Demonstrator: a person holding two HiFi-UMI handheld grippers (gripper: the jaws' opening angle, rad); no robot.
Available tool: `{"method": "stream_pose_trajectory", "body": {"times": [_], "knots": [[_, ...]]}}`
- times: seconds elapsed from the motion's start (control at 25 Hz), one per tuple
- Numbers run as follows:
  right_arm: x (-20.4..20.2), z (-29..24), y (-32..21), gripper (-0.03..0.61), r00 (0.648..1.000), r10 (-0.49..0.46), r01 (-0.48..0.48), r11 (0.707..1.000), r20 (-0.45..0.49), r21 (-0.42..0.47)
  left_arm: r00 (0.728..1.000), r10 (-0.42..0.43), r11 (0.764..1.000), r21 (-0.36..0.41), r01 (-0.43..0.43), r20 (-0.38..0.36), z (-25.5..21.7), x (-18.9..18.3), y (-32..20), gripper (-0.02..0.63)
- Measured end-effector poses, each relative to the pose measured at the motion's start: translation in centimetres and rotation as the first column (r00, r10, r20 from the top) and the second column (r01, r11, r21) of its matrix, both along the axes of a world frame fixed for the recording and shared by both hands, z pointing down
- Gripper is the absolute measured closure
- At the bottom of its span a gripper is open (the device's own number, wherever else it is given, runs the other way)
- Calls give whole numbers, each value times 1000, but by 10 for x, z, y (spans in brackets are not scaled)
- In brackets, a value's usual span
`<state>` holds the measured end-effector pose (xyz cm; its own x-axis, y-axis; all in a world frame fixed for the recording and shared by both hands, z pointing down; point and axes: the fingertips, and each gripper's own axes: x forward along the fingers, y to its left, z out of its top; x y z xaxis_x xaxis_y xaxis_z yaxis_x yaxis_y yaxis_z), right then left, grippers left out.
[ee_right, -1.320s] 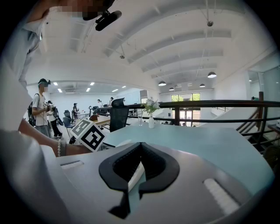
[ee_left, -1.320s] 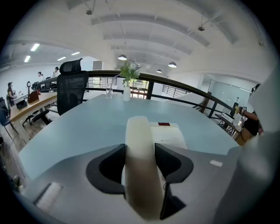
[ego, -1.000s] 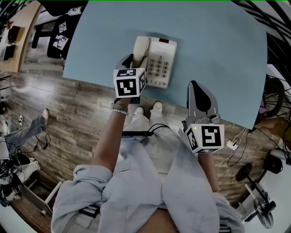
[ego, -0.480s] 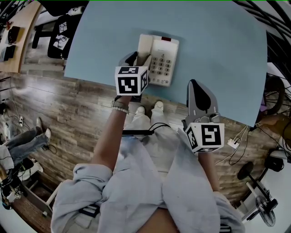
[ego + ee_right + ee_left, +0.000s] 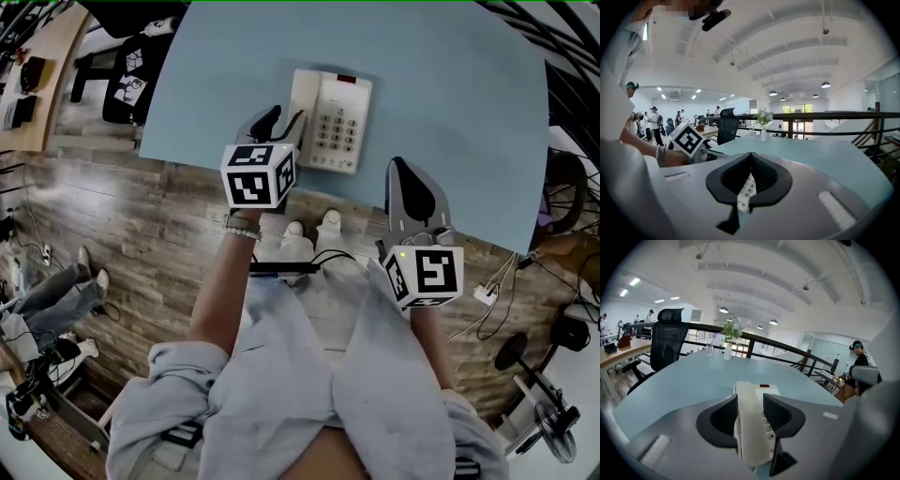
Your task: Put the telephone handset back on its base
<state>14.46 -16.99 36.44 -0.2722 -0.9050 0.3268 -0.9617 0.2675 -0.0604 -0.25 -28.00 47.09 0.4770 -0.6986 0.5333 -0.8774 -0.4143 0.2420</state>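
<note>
A white telephone base (image 5: 342, 122) with a keypad stands near the front edge of the light blue table (image 5: 450, 112). Its handset (image 5: 305, 94) lies along the base's left side. My left gripper (image 5: 281, 120) hovers at the handset's near end. In the left gripper view the handset (image 5: 750, 423) shows between the two jaws, and I see no pad pressing on it. Those jaws are closing. My right gripper (image 5: 398, 167) hangs over the table's front edge to the right of the phone, shut and empty. Part of the keypad (image 5: 746, 190) shows past its jaws.
A black office chair (image 5: 668, 338) stands at the table's far left, and a vase with a plant (image 5: 729, 345) stands at its far edge. The person's legs and a wooden floor (image 5: 141, 244) lie below the front edge. Cables (image 5: 483, 295) lie on the floor at the right.
The left gripper has drawn back toward the table's front edge. The handset, raised at the base's left a second ago, now lies flat on it. The right gripper has stayed put.
</note>
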Motion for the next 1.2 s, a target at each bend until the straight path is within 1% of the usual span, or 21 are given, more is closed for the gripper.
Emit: {"method": "stream_pose_trajectory", "body": {"times": [0.16,0.32,0.44,0.76,0.96,1.08,1.2], "knots": [[-4,-8,2,574,1000,3,-3,1000,-3,19,1000,-5,998,67,5,0,-22,-6,6,512],[-8,-16,6,574,1000,3,-2,999,-9,38,1000,-13,993,113,12,3,-42,-12,12,587],[-10,-21,7,574,1000,3,-2,999,-15,53,1000,-1,989,145,1,-1,-56,-14,16,609],[-15,-38,12,574,1000,2,1,995,-22,98,996,89,970,229,-86,-3,-90,-11,40,611],[-18,-49,12,574,1000,-2,5,992,-27,124,991,130,953,276,-123,-10,-110,-12,52,611],[-19,-55,13,574,1000,1,3,990,-27,139,987,161,939,308,-150,-9,-122,-13,59,611],[-20,-60,18,574,999,2,3,989,-32,151,984,178,931,326,-162,-18,-132,-16,70,611]]}}
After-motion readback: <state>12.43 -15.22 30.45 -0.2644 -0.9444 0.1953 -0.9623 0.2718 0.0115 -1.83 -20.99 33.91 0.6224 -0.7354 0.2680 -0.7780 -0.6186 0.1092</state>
